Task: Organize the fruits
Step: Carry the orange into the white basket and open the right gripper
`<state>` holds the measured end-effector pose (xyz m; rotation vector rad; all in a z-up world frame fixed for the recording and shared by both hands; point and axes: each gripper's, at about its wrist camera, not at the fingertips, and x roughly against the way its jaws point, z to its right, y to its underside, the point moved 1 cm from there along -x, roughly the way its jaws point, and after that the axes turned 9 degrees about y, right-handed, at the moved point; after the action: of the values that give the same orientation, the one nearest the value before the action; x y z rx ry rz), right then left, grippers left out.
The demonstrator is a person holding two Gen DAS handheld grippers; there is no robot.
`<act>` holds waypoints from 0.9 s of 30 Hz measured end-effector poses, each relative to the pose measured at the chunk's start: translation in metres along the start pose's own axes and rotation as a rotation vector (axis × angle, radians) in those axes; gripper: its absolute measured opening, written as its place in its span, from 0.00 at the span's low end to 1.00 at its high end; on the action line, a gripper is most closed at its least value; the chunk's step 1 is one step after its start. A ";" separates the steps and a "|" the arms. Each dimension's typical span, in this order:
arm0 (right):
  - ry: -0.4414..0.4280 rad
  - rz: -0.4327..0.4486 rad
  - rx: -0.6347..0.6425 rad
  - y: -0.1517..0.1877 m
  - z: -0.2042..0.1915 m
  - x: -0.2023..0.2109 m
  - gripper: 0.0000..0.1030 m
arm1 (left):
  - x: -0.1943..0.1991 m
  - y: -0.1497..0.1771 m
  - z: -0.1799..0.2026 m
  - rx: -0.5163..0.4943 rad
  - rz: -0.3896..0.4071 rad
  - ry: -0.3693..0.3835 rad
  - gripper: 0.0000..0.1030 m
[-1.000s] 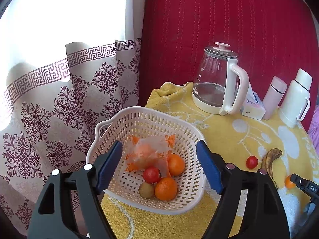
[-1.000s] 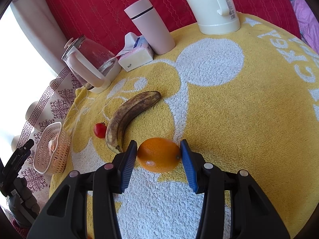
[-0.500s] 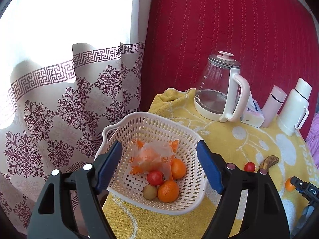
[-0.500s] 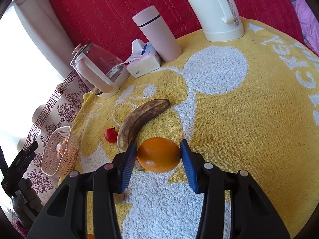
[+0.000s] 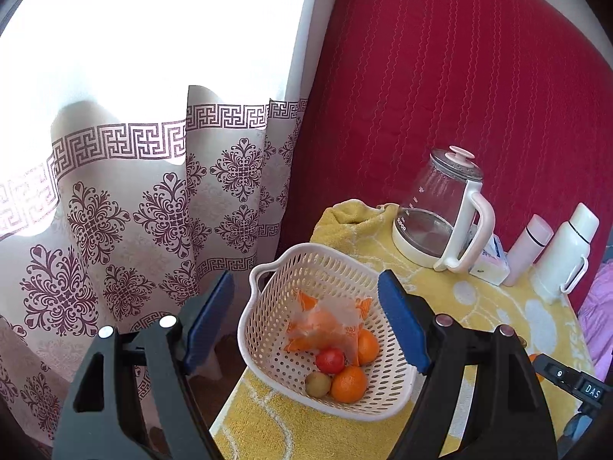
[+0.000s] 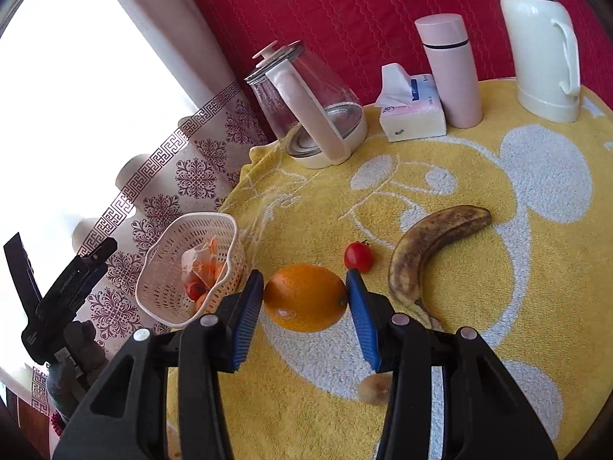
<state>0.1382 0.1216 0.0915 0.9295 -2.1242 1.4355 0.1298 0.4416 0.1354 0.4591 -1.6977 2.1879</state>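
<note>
My right gripper (image 6: 305, 299) is shut on a large orange (image 6: 305, 298), held above the yellow towel. To its right on the towel lie a small red tomato (image 6: 358, 256) and a brown-spotted banana (image 6: 429, 251). A white perforated basket (image 6: 168, 287) stands at the table's left edge; in the left wrist view the basket (image 5: 318, 264) holds two oranges, a tomato (image 5: 330, 359), a small green-brown fruit (image 5: 318, 384) and a plastic bag (image 5: 329, 324) of orange pieces. My left gripper (image 5: 306, 318) hangs open above and before the basket, empty.
A glass kettle (image 6: 306, 107), tissue pack (image 6: 412, 109), pink flask (image 6: 454, 73) and white thermos (image 6: 542, 42) line the back of the table by the red wall. A small pale fruit (image 6: 373, 389) lies under my right gripper. Patterned curtain (image 5: 115, 211) hangs left.
My right gripper has lifted the orange and carried it left toward the basket. My left gripper has pulled back and leftward, so the basket sits further right in its view.
</note>
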 end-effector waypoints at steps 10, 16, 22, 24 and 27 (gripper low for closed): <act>-0.088 -0.043 0.143 -0.001 -0.106 -0.026 0.44 | 0.007 -0.007 -0.020 0.029 0.038 -0.076 0.77; -0.104 -0.084 0.207 0.008 -0.149 -0.048 0.44 | 0.012 -0.011 -0.032 0.060 0.053 -0.084 0.77; -0.116 -0.131 0.240 0.019 -0.178 -0.069 0.44 | 0.015 -0.013 -0.041 0.091 0.061 -0.080 0.77; -0.121 -0.142 0.242 0.021 -0.185 -0.076 0.44 | 0.015 -0.013 -0.041 0.094 0.062 -0.079 0.77; -0.140 -0.163 0.227 0.022 -0.194 -0.086 0.45 | 0.015 -0.013 -0.042 0.098 0.063 -0.077 0.77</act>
<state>0.1766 0.3315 0.0953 1.2917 -1.9549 1.5911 0.1200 0.4864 0.1439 0.5282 -1.6707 2.3353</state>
